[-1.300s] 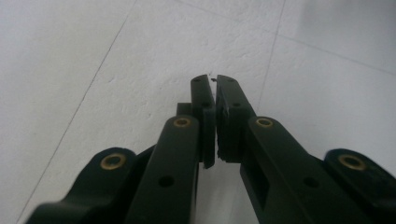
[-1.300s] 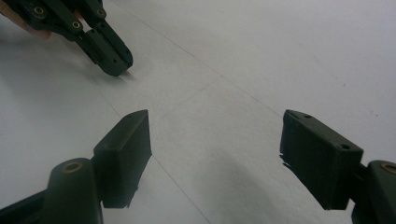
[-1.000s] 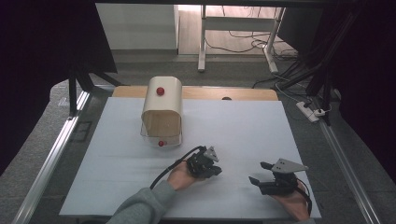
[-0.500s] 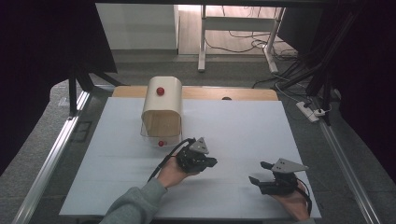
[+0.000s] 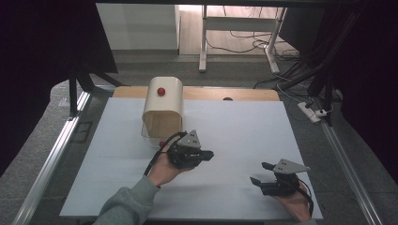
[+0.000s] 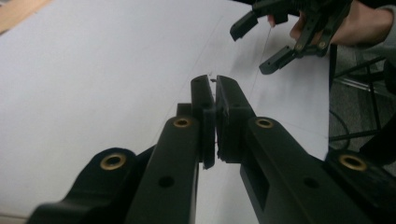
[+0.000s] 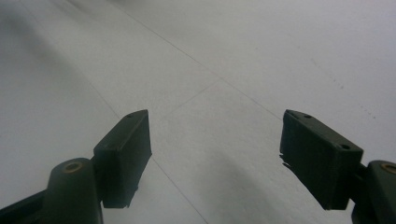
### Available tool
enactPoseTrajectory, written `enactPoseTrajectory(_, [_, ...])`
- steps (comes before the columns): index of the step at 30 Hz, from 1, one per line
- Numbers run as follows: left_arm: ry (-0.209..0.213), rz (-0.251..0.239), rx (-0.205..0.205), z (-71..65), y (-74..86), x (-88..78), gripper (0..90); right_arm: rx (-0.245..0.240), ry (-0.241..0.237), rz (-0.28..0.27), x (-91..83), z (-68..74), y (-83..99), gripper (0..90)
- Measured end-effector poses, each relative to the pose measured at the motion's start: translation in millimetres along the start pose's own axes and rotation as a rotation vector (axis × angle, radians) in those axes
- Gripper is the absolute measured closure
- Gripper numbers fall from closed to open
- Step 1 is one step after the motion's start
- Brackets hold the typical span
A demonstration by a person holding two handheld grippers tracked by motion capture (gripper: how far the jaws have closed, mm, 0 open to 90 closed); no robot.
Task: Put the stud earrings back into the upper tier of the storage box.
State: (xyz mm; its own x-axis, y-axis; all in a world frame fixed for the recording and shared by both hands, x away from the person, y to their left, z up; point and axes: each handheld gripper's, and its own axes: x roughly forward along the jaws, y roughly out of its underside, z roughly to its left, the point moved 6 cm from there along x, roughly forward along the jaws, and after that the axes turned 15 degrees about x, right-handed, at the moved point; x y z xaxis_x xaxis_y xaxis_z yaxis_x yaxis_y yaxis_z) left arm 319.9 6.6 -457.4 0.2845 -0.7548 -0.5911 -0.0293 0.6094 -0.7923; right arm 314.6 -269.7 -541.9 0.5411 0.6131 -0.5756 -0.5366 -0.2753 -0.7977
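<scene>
Your left gripper (image 5: 206, 154) sits with its fingers (image 6: 205, 100) clenched on nothing, just in front of the cream box (image 5: 163, 108) with red knobs on the white counter (image 5: 244, 126). Your right gripper (image 5: 262, 173) rests well apart from the box, fingers (image 7: 126, 149) spread wide.

L gripper (image 5: 206, 155) closed; R gripper (image 5: 261, 174) spread.
</scene>
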Motion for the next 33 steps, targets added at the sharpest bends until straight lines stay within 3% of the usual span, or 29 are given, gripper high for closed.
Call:
enactPoseTrajectory(7, [-0.034, -0.027, -0.002, 9.1, -7.3, -20.4, 86.1, 0.001, 0.001, 0.002, -0.5, 0.0, -0.1, 24.0])
enactPoseTrajectory(15, [-0.098, -0.058, -0.042, 30.4, -10.1, -53.0, 86.2, 0.007, -0.008, -0.01, -0.9, -0.1, -1.0, 24.0])
enactPoseTrajectory(23, [-0.175, -0.056, -0.096, 56.1, 5.7, -79.8, 86.1, 0.006, -0.005, -0.008, -1.2, 0.3, -1.0, 24.0])
enactPoseTrajectory(33, [-0.253, -0.054, -0.179, 80.2, 31.9, -101.7, 86.0, 0.009, -0.01, -0.01, -1.7, 0.4, -0.4, 24.0])
